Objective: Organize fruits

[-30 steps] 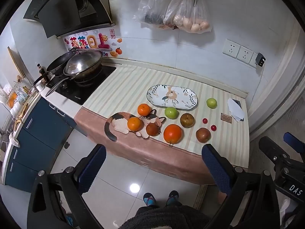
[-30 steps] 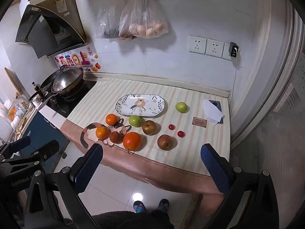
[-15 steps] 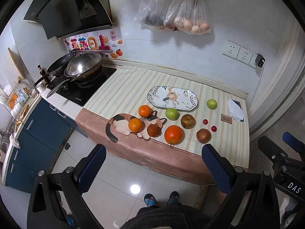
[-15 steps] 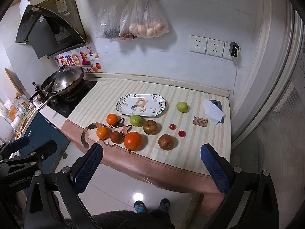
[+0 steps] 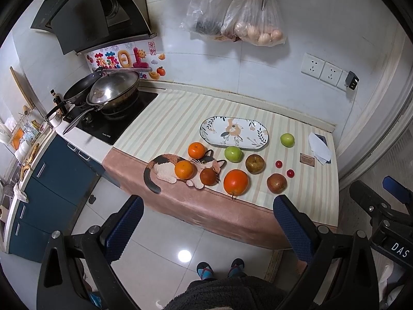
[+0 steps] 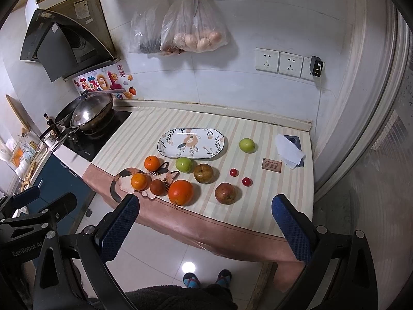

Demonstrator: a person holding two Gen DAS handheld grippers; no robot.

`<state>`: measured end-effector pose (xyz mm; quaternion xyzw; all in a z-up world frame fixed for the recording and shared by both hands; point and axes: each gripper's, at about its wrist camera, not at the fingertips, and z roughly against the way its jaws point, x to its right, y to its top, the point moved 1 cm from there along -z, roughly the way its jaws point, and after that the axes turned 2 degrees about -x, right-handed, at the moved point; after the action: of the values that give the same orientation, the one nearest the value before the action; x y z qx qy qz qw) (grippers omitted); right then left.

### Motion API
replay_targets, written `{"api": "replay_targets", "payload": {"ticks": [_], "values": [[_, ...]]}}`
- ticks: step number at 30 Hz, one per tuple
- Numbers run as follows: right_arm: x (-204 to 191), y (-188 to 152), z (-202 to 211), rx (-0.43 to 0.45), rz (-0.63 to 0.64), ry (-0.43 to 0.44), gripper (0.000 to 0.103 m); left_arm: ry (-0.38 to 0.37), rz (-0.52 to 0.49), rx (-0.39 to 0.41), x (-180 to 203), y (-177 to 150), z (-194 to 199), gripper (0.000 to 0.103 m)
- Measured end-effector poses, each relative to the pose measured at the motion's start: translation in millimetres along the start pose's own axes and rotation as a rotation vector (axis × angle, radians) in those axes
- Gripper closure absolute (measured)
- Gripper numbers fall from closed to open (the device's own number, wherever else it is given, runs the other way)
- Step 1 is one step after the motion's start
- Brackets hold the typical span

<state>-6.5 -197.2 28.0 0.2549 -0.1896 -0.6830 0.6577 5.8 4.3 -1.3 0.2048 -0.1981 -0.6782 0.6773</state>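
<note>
Striped counter cloth (image 5: 180,113) is being viewed from above. Both grippers, left (image 5: 206,228) and right (image 6: 205,226), are being held spread wide and empty. Fruit is lying ahead of both; large orange (image 6: 180,192) is judged nearest, floral plate (image 6: 192,144) beyond it.

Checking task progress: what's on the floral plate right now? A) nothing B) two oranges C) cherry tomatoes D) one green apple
A: the floral plate shows only its painted pattern; the nearest green apple sits on the striped cloth just off its front rim.
</note>
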Motion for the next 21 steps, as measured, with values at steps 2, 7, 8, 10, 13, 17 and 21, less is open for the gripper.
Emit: {"api": "replay_targets", "payload": {"ticks": [2, 7, 8, 10, 13, 17, 21], "values": [[0.0, -0.2, -0.7, -0.001, 0.000, 0.001, 0.000, -0.001, -0.001, -0.001, 0.4, -0.4, -0.3, 0.000], [-6.8, 4.0, 1.4, -0.003, 0.005, 0.004, 0.000, 0.001, -0.002, -0.001, 0.9, -0.3, 2.6, 0.000], [-9.4, 6.6, 3.8, -0.003, 0.008, 0.005, 0.000, 0.001, -0.003, -0.001, 1.0, -0.3, 2.6, 0.000], [-8.8, 5.4, 3.0, -0.002, 0.007, 0.004, 0.000, 0.001, -0.002, 0.000, 0.8, -0.2, 2.6, 0.000], [-11.3, 5.9, 4.5, 0.000, 0.004, 0.003, 0.000, 0.002, -0.003, 0.002, 0.0, 0.5, 4.9, 0.000], [-9.7, 5.5, 2.1, -0.002, 0.005, 0.004, 0.000, 0.001, -0.002, 0.001, 0.4, 0.1, 4.0, 0.000], [-9.7, 4.8, 2.3, 0.000, 0.004, 0.005, 0.000, 0.000, -0.002, 0.001, 0.1, 0.3, 4.3, 0.000]]}}
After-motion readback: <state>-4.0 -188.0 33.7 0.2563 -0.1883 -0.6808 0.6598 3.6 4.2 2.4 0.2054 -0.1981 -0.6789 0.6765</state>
